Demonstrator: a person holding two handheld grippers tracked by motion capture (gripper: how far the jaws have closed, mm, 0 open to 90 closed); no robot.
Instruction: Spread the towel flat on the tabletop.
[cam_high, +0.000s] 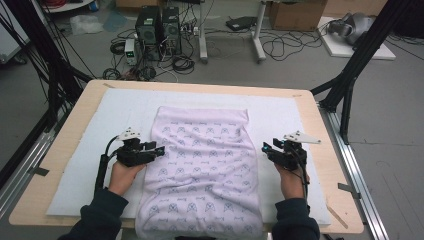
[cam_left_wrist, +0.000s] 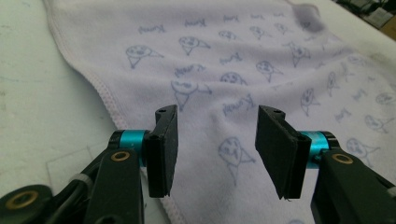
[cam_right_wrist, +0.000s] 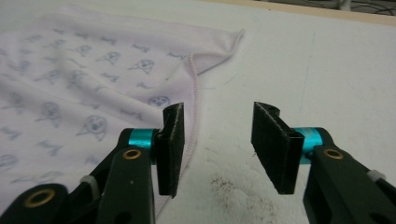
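Note:
A pale lilac cloth (cam_high: 202, 160) printed with small blue drawings lies flat along the middle of the white mat (cam_high: 115, 115), and its near end hangs over the table's front edge. My left gripper (cam_high: 159, 149) is at the cloth's left hem, open. In the left gripper view the jaws (cam_left_wrist: 216, 149) stand apart above the cloth (cam_left_wrist: 233, 70) with nothing between the pads. My right gripper (cam_high: 265, 148) is beside the right hem, open. In the right gripper view its jaws (cam_right_wrist: 217, 144) straddle bare mat, with the cloth's stitched hem (cam_right_wrist: 93, 70) under the left pad.
The mat covers a wooden table (cam_high: 70, 145). Black frame struts (cam_high: 350, 75) rise at both far corners. On the floor beyond stand computer towers (cam_high: 157, 27), tangled cables, a cardboard box (cam_high: 295, 15) and white desk legs. A dark speckled stain (cam_right_wrist: 233, 196) marks the mat near the right jaws.

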